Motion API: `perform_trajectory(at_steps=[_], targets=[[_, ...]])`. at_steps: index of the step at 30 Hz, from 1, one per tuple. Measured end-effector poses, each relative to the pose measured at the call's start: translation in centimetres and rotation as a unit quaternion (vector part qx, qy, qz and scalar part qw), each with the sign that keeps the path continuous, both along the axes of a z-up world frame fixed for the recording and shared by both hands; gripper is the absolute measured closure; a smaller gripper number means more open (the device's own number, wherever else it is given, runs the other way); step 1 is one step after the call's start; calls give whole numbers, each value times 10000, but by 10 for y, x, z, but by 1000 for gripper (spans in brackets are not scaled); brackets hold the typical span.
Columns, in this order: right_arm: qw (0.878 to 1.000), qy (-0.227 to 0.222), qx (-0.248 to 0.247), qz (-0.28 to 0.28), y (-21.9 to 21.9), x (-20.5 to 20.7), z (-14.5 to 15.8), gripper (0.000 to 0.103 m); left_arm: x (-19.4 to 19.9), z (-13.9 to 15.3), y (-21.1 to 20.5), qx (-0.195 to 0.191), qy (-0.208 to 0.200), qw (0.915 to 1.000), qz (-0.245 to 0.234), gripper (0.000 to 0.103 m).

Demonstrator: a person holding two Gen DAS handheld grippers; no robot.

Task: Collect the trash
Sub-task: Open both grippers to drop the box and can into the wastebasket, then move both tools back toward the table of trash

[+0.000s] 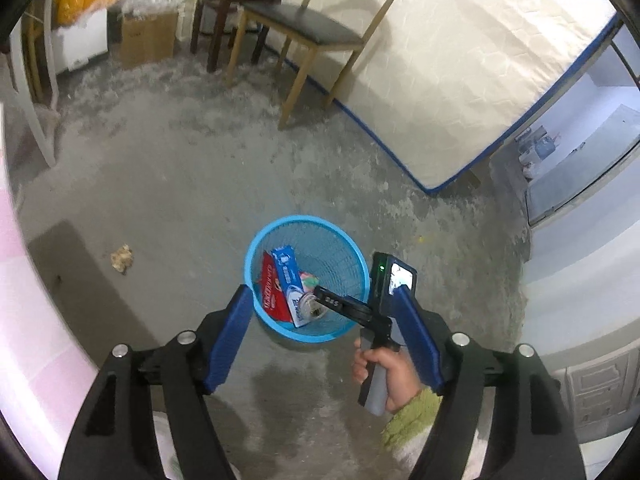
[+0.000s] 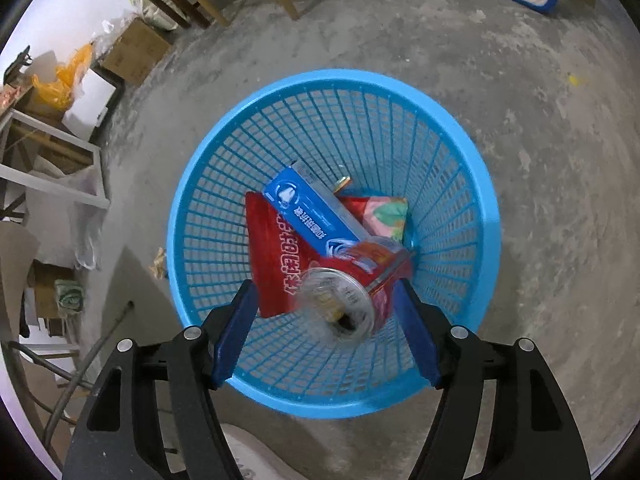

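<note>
Trash sits in the blue mesh basket (image 2: 472, 184) on the bare concrete floor (image 1: 180, 184): a blue toothpaste box (image 2: 308, 212) leans across a red packet (image 2: 272, 256), a pink and green wrapper (image 2: 386, 214) lies at the bottom, and a red can (image 2: 348, 296) is at the near side, its silver top facing up and blurred. The right tool (image 2: 324, 320) hangs just above the basket's near rim, pointing steeply down, its blue fingers (image 2: 234, 332) spread wide. The can lies between them but the pads do not press on it. The left tool (image 1: 324, 324) is higher and farther back, its jaws also standing wide with nothing between them. From the left wrist view a hand (image 1: 384, 376) in a green sleeve (image 1: 412, 416) grips the handle of the right tool over the basket. A crumpled scrap of paper (image 1: 122, 258) lies on the floor, well apart from the basket. A wooden chair (image 1: 316, 36) stands beside a mattress (image 1: 460, 72) leaning upright.
</note>
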State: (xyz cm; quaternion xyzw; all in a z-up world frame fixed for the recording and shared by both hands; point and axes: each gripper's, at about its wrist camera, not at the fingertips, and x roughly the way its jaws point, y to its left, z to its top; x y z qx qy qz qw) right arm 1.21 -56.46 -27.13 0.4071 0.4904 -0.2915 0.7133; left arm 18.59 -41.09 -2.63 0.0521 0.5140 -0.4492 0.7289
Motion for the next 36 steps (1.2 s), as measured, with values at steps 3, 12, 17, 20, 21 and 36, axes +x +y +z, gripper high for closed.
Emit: perform_trajectory(at_steps=[3, 12, 17, 20, 21, 36], targets=[[9999, -89, -135, 43, -3, -6, 13, 36, -10, 22, 28, -197, -250, 9995, 10, 23], [9947, -718, -719, 184, 19, -49, 86, 36, -33, 63, 126, -687, -851, 9939, 109, 8], [9890, -979, -1023, 426, 48, -65, 127, 35, -45, 72, 189, -840, -999, 9906, 410, 6], [9846, -1204, -1108, 615, 71, -70, 149, 34, -51, 73, 228, -819, -1130, 9882, 627, 6], [9832, -1267, -1122, 675, 78, -70, 155, 34, -52, 72, 242, -806, -1151, 9874, 727, 6], [9460, -2265, -1125, 2027, 192, -18, 245, 29, -66, 51, 438, -745, -1069, 9589, 2521, 6]])
